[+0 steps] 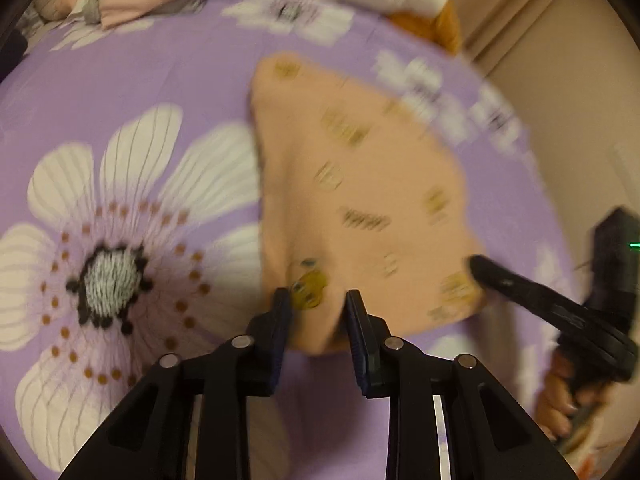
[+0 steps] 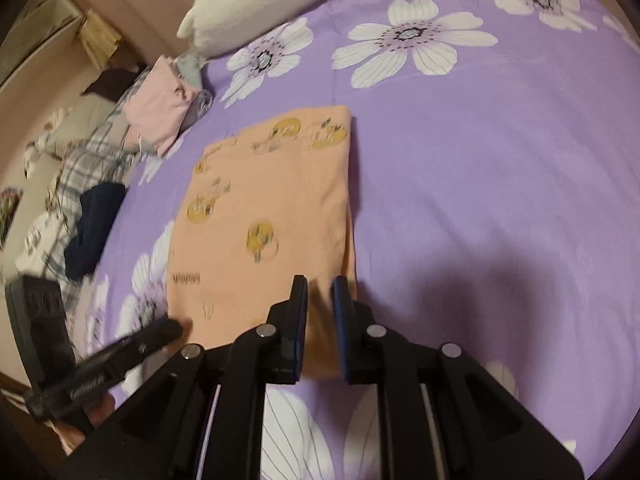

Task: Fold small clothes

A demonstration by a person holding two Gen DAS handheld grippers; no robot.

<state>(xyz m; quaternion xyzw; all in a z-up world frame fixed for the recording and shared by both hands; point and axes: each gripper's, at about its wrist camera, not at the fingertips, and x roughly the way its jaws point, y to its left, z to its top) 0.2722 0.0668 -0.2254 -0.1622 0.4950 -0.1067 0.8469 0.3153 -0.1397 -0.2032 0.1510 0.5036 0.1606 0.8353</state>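
Peach garment (image 2: 264, 216) flat on bedsheet (image 2: 480, 200), left gripper (image 1: 316, 300) and right gripper (image 2: 320, 284) parted over its near edge

Ahead of my black jaws I see a peach cloth (image 2: 264, 216) printed with yellow cartoon circles, on a lilac sheet (image 2: 480, 184) patterned with white flowers; beyond lies a pale pink folded garment (image 2: 160, 108).

Folded peach garment (image 2: 264, 216) on purple floral bedsheet (image 2: 480, 200), right gripper (image 2: 320, 292) at its near edge (jaws slightly apart)
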